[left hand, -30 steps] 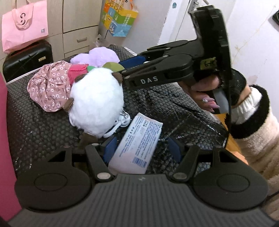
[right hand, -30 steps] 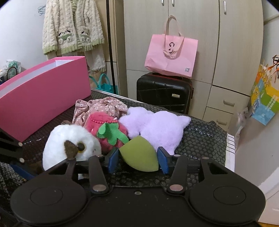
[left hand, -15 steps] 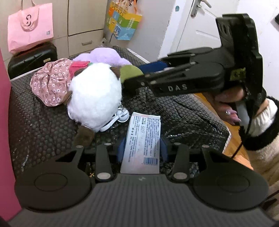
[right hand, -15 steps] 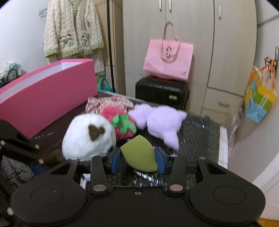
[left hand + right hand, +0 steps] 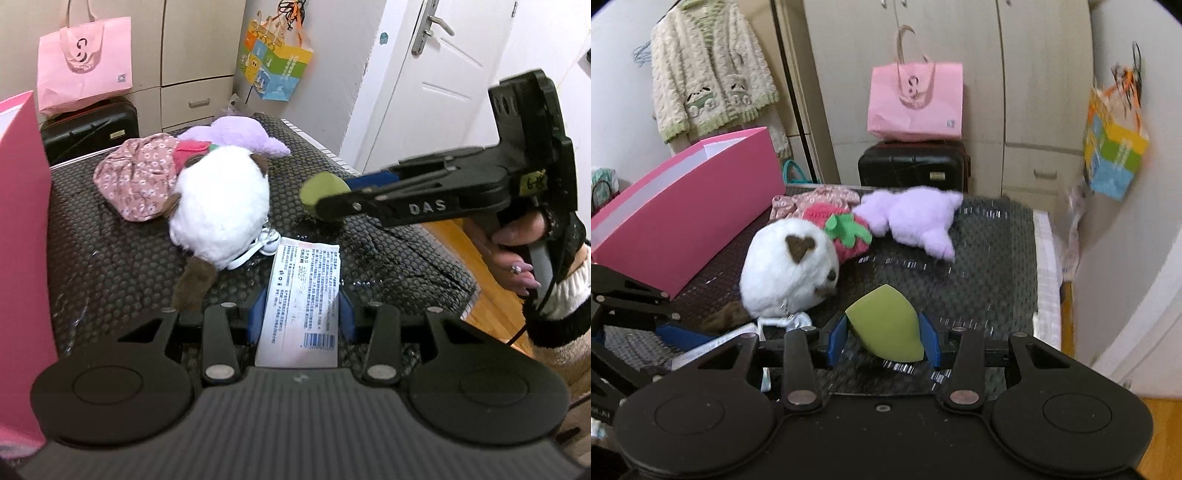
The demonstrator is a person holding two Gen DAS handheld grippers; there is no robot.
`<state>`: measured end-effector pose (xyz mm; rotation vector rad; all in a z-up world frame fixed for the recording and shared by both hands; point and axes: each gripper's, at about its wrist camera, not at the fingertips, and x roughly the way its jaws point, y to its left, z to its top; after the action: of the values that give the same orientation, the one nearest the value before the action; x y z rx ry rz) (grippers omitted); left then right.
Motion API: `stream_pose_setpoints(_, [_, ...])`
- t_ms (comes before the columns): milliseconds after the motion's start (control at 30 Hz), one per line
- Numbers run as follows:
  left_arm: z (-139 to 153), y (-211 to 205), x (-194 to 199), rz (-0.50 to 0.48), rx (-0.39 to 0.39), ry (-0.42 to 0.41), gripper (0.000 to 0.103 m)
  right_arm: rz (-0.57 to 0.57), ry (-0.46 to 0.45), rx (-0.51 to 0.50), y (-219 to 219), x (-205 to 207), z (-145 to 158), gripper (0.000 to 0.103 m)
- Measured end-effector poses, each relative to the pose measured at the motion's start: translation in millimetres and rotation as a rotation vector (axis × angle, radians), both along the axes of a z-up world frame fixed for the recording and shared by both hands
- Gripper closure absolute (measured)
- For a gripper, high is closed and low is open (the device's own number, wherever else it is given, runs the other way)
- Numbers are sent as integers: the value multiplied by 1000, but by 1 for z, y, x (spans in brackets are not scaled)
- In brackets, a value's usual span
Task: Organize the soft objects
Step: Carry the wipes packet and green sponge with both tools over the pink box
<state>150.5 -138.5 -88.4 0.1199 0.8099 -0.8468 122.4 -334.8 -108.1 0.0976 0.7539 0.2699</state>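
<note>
Left tongs (image 5: 301, 317): tilted down, clamped on one white packet (image 5: 301, 302).
Right tongs (image 5: 884, 338): tilted down, clamped on one green sponge (image 5: 886, 328), at 2 o'clock of the white plush (image 5: 788, 267).
Plush toys: three.

Right tongs (image 5: 884, 338) clamping green sponge (image 5: 884, 326), white plush (image 5: 788, 267) beside

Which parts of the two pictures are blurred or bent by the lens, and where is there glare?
Left wrist view: sharp near the white packet, though the door leans from fisheye bending. Right wrist view: motion blur smears the purple plush and hanging colourful bag; glints on the black bubble mat streak into short lines; the green sponge stays clear.
</note>
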Motion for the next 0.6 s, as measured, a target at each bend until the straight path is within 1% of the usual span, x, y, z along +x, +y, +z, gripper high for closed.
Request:
stream_pose_setpoints(67, [3, 6, -3, 8, 0, 14, 63, 31, 20, 27, 4, -6, 1, 55])
stream_pose_setpoints(133, [5, 13, -5, 4, -1, 35, 63, 72, 34, 27, 11, -11, 5, 55])
stream_pose_setpoints(233, [7, 20, -13, -9, 40, 57, 63, 110, 67, 15, 23, -19, 10, 55])
stream_pose_setpoints(333, [7, 28, -21, -9, 63, 80, 63, 138, 127, 31, 33, -26, 11, 55])
stream_pose_setpoints(400, [8, 36, -27, -7, 67, 87, 63, 150, 184, 52, 39, -31, 9, 55])
stream_pose_setpoints(467, [11, 45, -29, -5, 71, 104, 63, 168, 220, 72, 45, -36, 11, 55])
stream_pose_setpoints(533, [14, 52, -33, -11, 86, 129, 63, 196, 255, 100, 50, -40, 14, 55])
stream_pose_setpoints(600, [15, 61, -34, -29, 88, 191, 63, 226, 281, 130, 56, -43, 18, 55])
